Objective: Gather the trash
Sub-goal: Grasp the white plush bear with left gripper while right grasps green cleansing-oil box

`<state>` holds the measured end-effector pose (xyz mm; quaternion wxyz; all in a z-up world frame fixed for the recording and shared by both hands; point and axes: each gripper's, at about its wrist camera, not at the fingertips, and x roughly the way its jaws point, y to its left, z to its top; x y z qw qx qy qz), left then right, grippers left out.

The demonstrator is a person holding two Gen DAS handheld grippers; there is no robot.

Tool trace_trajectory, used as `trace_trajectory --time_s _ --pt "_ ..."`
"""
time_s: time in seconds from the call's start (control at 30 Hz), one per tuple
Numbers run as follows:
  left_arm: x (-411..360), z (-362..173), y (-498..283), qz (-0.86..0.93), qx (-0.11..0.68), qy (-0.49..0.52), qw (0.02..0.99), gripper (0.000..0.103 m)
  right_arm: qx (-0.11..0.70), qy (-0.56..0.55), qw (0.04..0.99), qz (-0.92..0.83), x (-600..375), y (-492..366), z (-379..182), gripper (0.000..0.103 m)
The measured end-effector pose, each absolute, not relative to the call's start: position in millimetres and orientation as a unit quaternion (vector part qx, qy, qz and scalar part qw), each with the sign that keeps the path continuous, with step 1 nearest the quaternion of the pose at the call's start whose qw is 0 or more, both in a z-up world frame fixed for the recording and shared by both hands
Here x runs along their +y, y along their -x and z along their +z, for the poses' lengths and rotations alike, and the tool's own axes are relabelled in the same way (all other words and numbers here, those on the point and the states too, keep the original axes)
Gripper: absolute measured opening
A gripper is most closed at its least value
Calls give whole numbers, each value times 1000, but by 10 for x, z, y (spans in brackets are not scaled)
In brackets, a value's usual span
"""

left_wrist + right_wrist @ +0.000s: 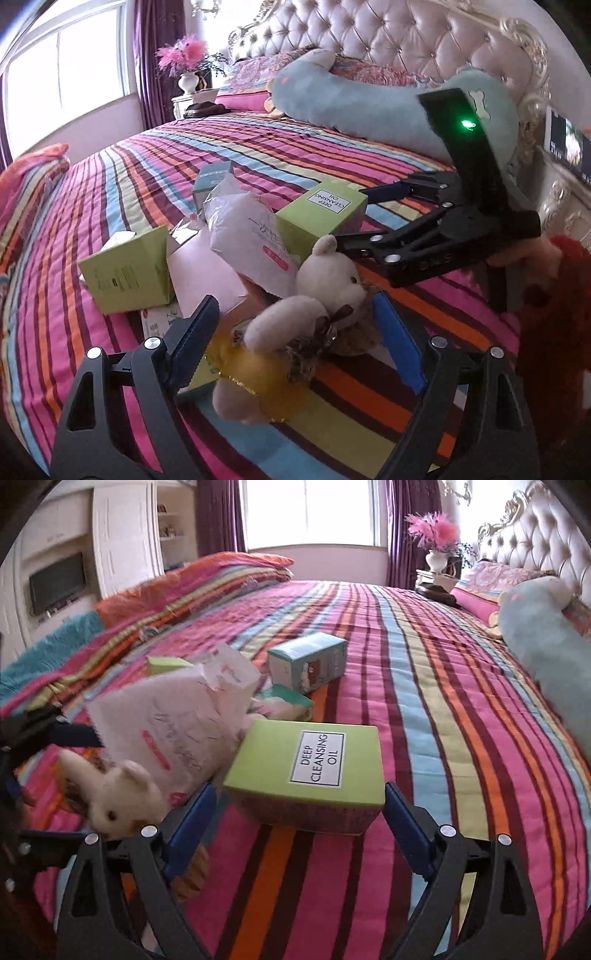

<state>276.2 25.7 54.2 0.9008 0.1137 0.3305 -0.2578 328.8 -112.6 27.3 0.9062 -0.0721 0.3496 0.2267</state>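
Observation:
Trash lies in a heap on the striped bed: a green "Deep Cleansing Oil" box [306, 771] [325, 212], a crumpled white plastic bag [173, 727] [251, 236], a teal box [308, 661] [212, 181], and another green box [127, 271]. A white teddy bear [314, 306] [118, 801] lies among them. My left gripper [299, 332] is open, with its fingers on either side of the bear. My right gripper [299, 816] is open, with its fingers on either side of the near end of the oil box; it also shows in the left wrist view [354, 218].
A long blue plush pillow [369, 99] and pink pillows lie by the tufted headboard [406, 37]. A folded striped quilt [184, 587] sits at the bed's far side. A nightstand with a vase of pink feathers [436, 539] stands by the window.

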Motion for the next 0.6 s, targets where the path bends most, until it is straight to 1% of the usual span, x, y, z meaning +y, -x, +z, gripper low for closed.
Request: trace_trajectory --time_s 0.13,0.3,0.37,0.5,0.6 --pt "160 526 -2823 -259 332 -167 891 83 362 52 903 226 -1088 -3426 245 86" --pt "148 510 -2800 -253 344 -180 886 83 381 44 888 252 -977 -3494 214 86" --pt "167 461 -2705 -240 342 -193 888 82 377 47 891 247 -969 -3512 222 86" --pt "284 435 -2566 -253 354 -159 886 82 379 40 891 247 -1030 -3535 192 86" --pt "304 324 -2630 -238 372 -155 884 82 381 27 890 248 -1043 -3547 159 86"
